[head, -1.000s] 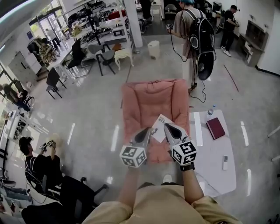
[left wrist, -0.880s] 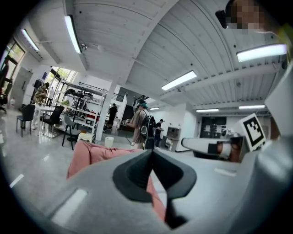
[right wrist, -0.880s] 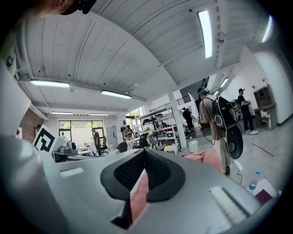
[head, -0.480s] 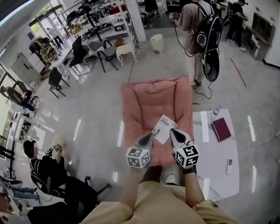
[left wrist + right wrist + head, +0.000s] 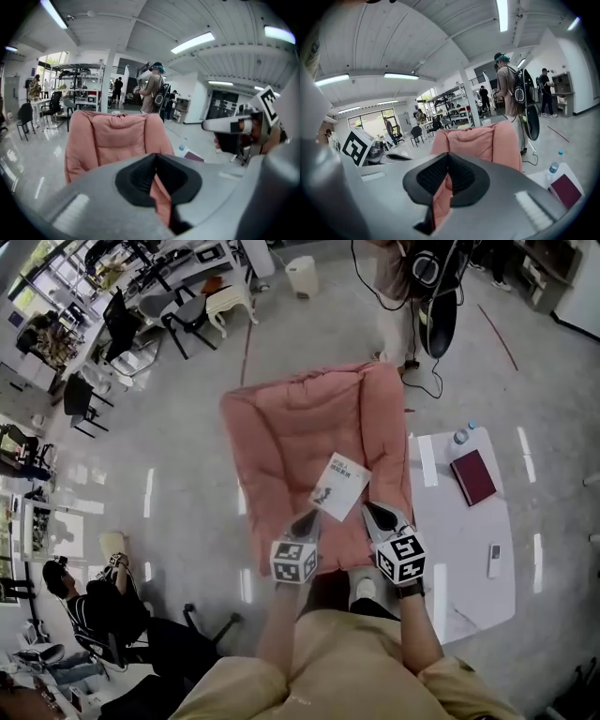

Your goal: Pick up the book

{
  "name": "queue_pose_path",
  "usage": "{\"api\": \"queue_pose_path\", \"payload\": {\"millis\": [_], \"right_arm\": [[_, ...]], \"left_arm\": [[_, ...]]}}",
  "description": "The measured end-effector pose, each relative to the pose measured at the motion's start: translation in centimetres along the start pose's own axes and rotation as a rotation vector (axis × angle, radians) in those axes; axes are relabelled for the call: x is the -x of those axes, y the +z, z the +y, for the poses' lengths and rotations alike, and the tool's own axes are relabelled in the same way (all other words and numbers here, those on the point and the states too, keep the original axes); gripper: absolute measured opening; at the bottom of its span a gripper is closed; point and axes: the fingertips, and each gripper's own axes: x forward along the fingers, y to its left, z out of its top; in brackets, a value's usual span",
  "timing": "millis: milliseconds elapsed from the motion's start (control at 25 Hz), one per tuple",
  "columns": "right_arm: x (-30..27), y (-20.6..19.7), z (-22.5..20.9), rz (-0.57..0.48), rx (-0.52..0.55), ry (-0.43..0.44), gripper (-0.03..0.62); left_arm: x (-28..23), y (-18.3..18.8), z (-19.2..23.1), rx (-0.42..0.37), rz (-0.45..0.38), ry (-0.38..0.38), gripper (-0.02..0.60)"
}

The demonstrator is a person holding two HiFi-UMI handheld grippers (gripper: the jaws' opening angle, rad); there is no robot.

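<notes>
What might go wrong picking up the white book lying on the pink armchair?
The left claw and right claw are both shut, so unless they open first they would probably nudge the white book rather than grip it. The book lies flat on the soft pink armchair, so its thin edge may be hard to catch. A dark red book on the white table could be mistaken for it.
</notes>
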Motion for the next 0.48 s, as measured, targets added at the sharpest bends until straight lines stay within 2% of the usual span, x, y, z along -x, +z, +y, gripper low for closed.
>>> {"api": "queue_pose_path", "payload": {"millis": [240, 480], "right_arm": [[-5.3, -5.3, -2.1, 0.147, -0.054, -0.013, 0.005], [-11.4, -9.7, -4.0, 0.219, -0.151, -0.006, 0.005]], "left_arm": [[-6.2, -5.3, 4.7, 0.019, 0.156, -0.050, 0.023], [-12.7, -9.8, 9.8, 0.029, 0.260, -0.109, 0.076]]}}
